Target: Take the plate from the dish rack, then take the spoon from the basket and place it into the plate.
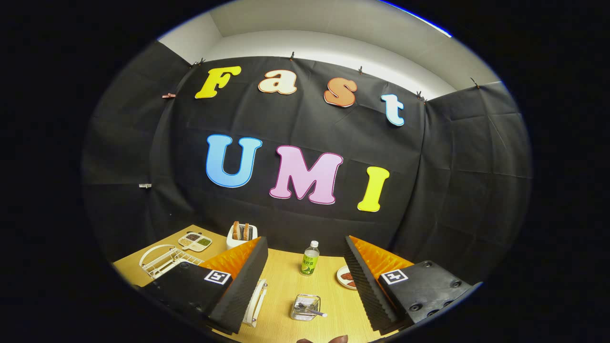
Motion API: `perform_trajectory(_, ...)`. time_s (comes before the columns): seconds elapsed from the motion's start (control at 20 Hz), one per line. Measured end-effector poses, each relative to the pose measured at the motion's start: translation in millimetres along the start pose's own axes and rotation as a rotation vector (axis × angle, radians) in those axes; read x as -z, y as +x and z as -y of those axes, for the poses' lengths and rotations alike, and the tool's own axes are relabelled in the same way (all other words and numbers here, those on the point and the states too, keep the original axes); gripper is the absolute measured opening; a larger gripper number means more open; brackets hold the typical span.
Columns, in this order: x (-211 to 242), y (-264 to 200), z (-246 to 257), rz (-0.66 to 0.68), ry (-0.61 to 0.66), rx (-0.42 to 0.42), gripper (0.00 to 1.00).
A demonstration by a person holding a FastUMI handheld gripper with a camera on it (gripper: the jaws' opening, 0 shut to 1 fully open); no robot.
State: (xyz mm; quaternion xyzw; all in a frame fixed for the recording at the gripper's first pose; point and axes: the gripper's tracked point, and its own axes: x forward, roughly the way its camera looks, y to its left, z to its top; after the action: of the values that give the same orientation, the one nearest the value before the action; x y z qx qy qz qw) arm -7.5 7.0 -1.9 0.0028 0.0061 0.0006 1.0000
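A staged recording booth: black cloth wall [305, 190] behind a wooden table [286, 286] set with kitchenware.

Gripper [305, 286] jaws wide apart, empty

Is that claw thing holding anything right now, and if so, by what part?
Nothing is held. The gripper is open, its fingers wide apart above the table, with the bottle and the spoon in its basket showing between them.

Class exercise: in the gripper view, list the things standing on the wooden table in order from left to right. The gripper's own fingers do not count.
Wire dish rack → divided snack tray → toaster → clear basket with the spoon → green-labelled bottle → small plate. The gripper is open above them.
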Motion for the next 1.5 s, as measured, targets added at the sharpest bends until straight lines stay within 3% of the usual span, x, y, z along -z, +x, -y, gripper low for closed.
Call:
perform_trajectory(0.45, 4, 3, -17, -0.026, 0.017, -0.032, 0.98)
perform_trajectory(0.95, 69, 48, -126, -0.318, 0.02, -0.259, 0.98)
perform_trajectory(1.5, 187, 104, -208, -0.704, 0.047, -0.209, 0.98)
